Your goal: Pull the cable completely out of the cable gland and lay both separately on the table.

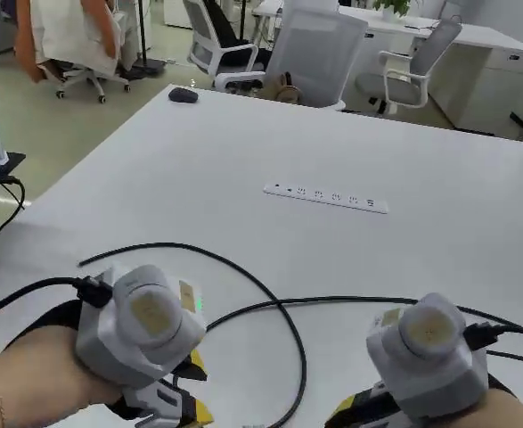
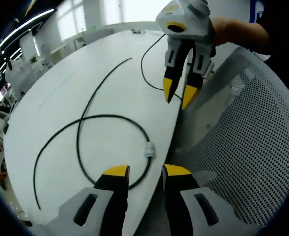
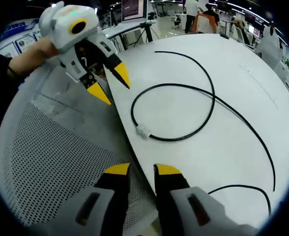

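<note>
Left gripper (image 2: 146, 172) is at the near left edge of the table (image 1: 243, 143), with its jaws parted and nothing between them. In the right gripper view its yellow tips are spread and it hangs just off the table's near edge, held by a hand (image 3: 33, 51).

Right gripper (image 3: 142, 170) is at the near right edge. Its jaws are also parted with a narrow gap and hold nothing. In the left gripper view it points down at the table edge with its tips close to the cable, but contact can't be told.

Cable (image 1: 279, 305) is black and lies loose on the table in big loops that cross over each other, running from near left out to the right. Separate black leads run off the backs of both grippers.

Gland (image 2: 149, 149) is small and white, still threaded on the cable. It lies on the table close to the near edge, between the two grippers and just ahead of the left gripper's tips. In the right gripper view it sits at the near end of a loop (image 3: 142, 132).

A mesh chair (image 2: 252, 147) sits below the near table edge under both grippers. A power strip (image 1: 325, 197) lies mid-table, beyond the cable. A mouse (image 1: 183, 94) is at the far left corner. Office chairs (image 1: 404, 67) stand beyond the far edge.
</note>
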The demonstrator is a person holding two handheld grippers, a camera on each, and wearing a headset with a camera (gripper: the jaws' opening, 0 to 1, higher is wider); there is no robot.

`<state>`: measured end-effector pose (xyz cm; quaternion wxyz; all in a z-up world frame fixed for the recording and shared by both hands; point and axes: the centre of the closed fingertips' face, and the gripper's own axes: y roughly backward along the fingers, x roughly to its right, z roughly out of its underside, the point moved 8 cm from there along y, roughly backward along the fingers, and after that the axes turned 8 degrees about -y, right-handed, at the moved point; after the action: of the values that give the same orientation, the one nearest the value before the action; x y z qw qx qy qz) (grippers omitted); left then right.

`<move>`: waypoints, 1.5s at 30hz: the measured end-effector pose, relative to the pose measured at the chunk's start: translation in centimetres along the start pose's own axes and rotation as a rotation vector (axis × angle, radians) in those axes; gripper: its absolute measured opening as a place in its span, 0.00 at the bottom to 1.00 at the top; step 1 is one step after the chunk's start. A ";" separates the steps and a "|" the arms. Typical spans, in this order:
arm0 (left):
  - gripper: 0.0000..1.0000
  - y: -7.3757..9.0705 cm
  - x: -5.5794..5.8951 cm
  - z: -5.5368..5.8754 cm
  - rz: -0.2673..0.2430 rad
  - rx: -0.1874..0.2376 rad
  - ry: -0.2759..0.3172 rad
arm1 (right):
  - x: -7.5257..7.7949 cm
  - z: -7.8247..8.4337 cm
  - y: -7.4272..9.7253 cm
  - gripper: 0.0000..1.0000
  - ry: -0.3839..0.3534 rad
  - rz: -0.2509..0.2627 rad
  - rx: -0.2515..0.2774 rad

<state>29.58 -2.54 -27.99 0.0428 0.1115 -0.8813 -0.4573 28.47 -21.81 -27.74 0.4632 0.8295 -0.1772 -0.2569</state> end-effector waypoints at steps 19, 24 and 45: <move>0.19 -7.6 -0.5 0.6 0.063 -0.151 0.053 | -1.2 3.2 3.9 0.19 -0.149 0.105 0.135; 0.20 -7.9 -0.4 0.4 0.062 -0.119 0.041 | -1.3 3.6 3.5 0.18 -0.155 0.108 0.117; 0.17 -4.0 -0.7 -2.4 -0.027 -0.049 -0.304 | -2.9 0.4 2.8 0.19 -0.020 0.063 0.075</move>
<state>31.28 -6.51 -29.83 -0.0947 0.0518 -0.8647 -0.4906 25.77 -21.94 -24.74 0.4378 0.8377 -0.2173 -0.2438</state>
